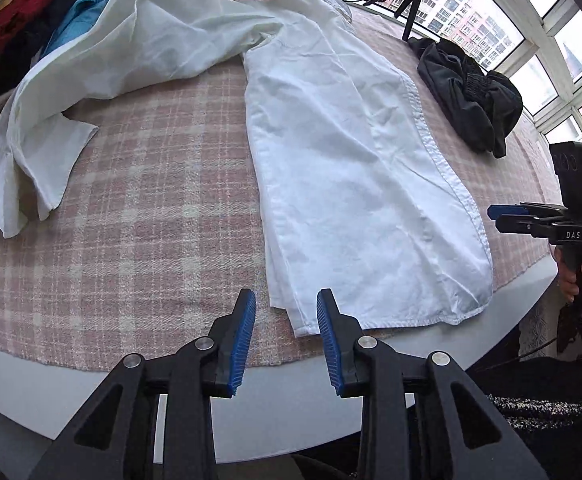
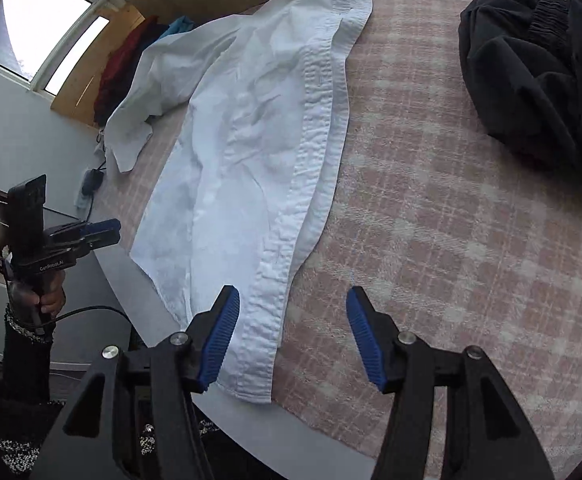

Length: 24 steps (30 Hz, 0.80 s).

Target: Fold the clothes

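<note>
A white shirt (image 1: 351, 160) lies lengthwise on the pink plaid cloth, folded narrow, with one sleeve (image 1: 91, 80) flung out to the left. My left gripper (image 1: 287, 300) hovers open over the shirt's near left hem corner, and the pads do not press the cloth. In the right wrist view the shirt (image 2: 243, 140) runs up and to the left, and my right gripper (image 2: 293, 294) stands open above its stitched front edge near the hem. Each gripper also shows side-on in the other's view: the right gripper (image 1: 494, 217) and the left gripper (image 2: 115, 230), each held by a hand.
A crumpled black garment (image 1: 471, 92) (image 2: 539, 60) sits at the far right of the plaid cloth (image 1: 131, 200). Red, dark and blue clothes (image 1: 31, 20) are piled at the far left. The grey table edge (image 1: 251, 392) is close below the grippers. A tripod (image 1: 411, 8) stands by the windows.
</note>
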Available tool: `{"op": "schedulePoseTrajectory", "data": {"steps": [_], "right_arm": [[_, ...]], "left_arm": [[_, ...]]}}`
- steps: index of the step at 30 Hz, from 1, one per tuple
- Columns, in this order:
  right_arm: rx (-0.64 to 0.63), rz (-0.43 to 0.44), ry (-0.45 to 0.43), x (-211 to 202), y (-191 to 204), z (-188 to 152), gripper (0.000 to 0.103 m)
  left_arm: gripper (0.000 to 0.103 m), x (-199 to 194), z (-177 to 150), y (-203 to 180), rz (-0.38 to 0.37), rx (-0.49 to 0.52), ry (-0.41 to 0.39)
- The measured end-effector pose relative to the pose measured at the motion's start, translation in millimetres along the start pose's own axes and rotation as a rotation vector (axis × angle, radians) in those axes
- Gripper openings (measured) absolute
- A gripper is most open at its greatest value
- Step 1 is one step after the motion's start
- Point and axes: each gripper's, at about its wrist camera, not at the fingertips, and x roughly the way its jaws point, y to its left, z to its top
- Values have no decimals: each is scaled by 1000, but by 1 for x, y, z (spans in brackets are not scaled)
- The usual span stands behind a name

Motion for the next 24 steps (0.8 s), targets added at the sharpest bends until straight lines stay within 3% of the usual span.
{"op": "schedulePoseTrajectory", "data": {"steps": [4,9,11,13,18,21,24], "right_arm": [[-77,-1,-22,14,45,10,55],[-278,-92,-37,33,111,77,55],[-313,-120,-33,48,126,116,55],[-344,-171,-28,65,138,158,55],[-418,-353,72,141,149,244,55],[-543,-511,172,190,152,262,55],[-636,-582,239,219,151,262,55]], "left_arm": [[30,10,-11,-4,-78,17,23],[26,28,-14,-4,-91,-14,11],[9,29,-15,-3,-82,-36,-18],[5,27,-18,-1,-111,-58,-51],[3,20,-21,-2,-175,4,-72],[3,13,-21,1,-198,-24,-106],[3,10,-21,4,-207,-46,-129]]}}
